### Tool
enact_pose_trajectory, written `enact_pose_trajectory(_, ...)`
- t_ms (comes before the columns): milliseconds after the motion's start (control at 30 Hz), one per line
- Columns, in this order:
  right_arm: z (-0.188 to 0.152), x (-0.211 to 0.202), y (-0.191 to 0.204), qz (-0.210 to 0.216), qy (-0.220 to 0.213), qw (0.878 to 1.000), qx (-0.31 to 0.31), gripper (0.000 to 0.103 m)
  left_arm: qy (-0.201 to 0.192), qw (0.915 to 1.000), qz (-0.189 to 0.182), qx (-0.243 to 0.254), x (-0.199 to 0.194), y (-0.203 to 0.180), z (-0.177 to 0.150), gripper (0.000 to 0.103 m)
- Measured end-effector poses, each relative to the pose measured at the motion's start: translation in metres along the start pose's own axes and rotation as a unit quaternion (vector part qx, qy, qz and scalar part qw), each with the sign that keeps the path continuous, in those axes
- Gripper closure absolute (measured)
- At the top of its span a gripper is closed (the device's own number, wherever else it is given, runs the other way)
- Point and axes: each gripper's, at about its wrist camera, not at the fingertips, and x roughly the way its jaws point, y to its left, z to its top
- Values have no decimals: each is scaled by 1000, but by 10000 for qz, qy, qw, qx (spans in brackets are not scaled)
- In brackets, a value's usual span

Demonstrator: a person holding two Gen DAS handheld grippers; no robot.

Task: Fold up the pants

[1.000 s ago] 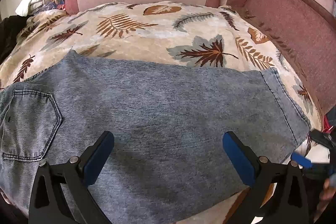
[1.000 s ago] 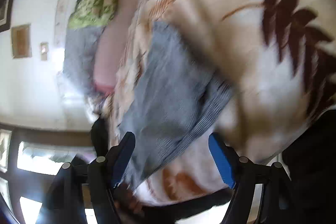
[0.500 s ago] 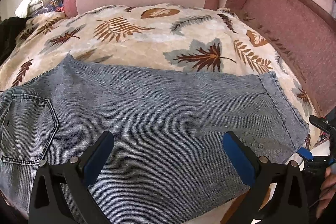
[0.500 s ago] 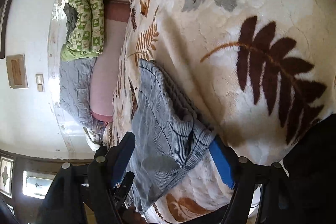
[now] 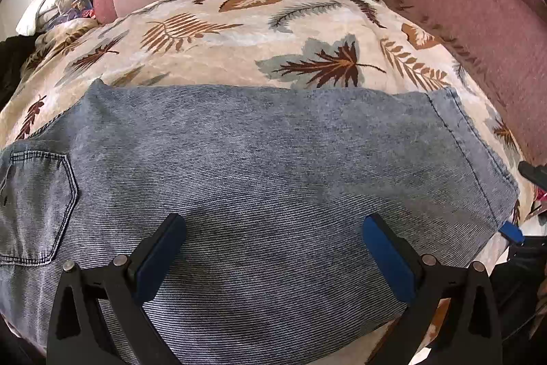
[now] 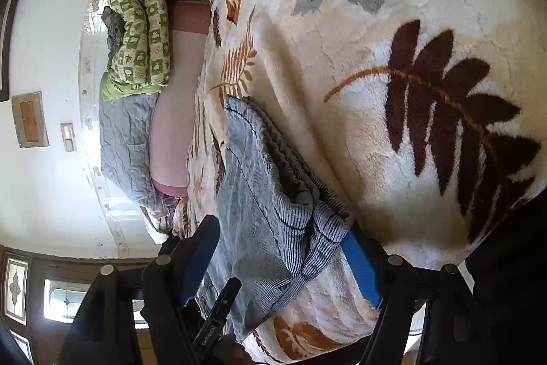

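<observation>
Left wrist view: pants point(image 5: 273, 187) lie flat on the leaf-print blanket point(image 5: 239, 43), legs stacked, pocket at left. Left gripper point(image 5: 273, 248) hovers wide open, empty. Right gripper point(image 6: 280, 259) open, straddling hem corner, not clamped. Next, likely: pinch hem, fold toward waist

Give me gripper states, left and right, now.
Left gripper: open, above the jeans, holding nothing.
Right gripper: open, straddling the jeans' hem, not clamped.

The pants point(image 5: 259, 180) run past the left wrist view's left edge.
</observation>
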Motion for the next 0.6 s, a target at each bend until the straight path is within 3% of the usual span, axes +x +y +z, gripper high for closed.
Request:
enact_pose_trajectory(333, 1, -1, 8, -209, 107, 9997, -79, 28, -247, 9996, -64, -109, -18, 1, 7, 0)
enact_pose_trajectory(500, 2, 1, 8, -201, 149, 9997, -31, 28, 135, 9998, 99, 47, 6, -7, 4, 0)
enact_pose_trajectory(600, 4, 2, 8, -207, 162, 9997, 26, 28, 47, 9996, 190, 223, 6, -12, 1, 0)
